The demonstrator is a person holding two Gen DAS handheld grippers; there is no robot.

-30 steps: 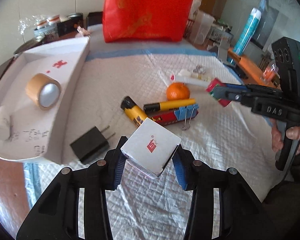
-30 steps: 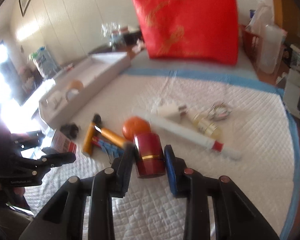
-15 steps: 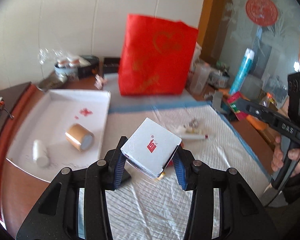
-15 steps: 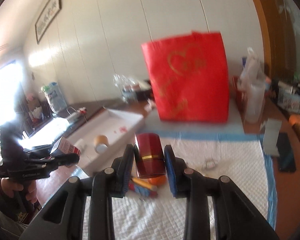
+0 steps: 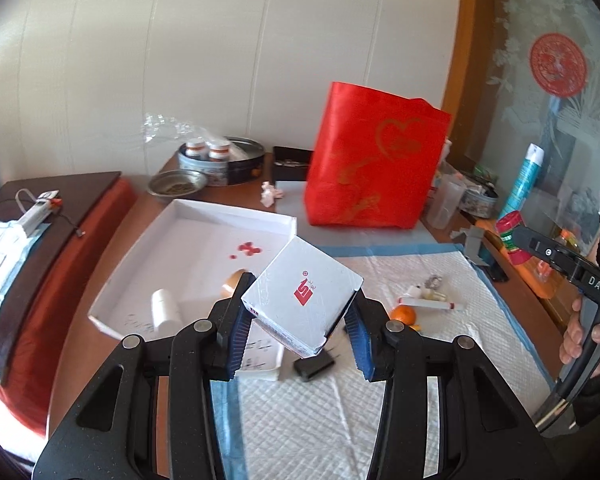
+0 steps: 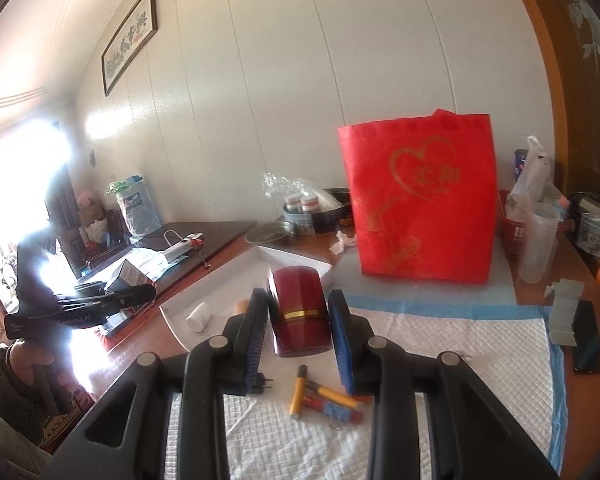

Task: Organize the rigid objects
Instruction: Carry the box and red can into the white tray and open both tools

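My left gripper (image 5: 299,314) is shut on a white box with a red logo (image 5: 304,290), held tilted in the air over the near corner of a white tray (image 5: 196,210). A tape roll (image 5: 231,280) and a white cylinder (image 5: 165,309) lie in the tray. My right gripper (image 6: 300,322) is shut on a dark red can with a gold band (image 6: 298,304), held upright above the quilted mat (image 6: 440,344). In the left wrist view the right gripper (image 5: 518,238) hangs at the right with the red can (image 5: 509,234). The right wrist view shows the left gripper (image 6: 142,292) at the left with the box (image 6: 129,274).
A red bag (image 5: 376,168) stands at the back of the mat. An orange (image 5: 404,314), a black plug (image 5: 314,364), a white tube (image 5: 430,304) and yellow-black tools (image 6: 320,394) lie on the mat. A phone (image 6: 588,336) and tins sit at the table's right edge.
Both grippers have risen with the box and the can still in them. The mat, the tray and the bag now lie farther below and ahead.
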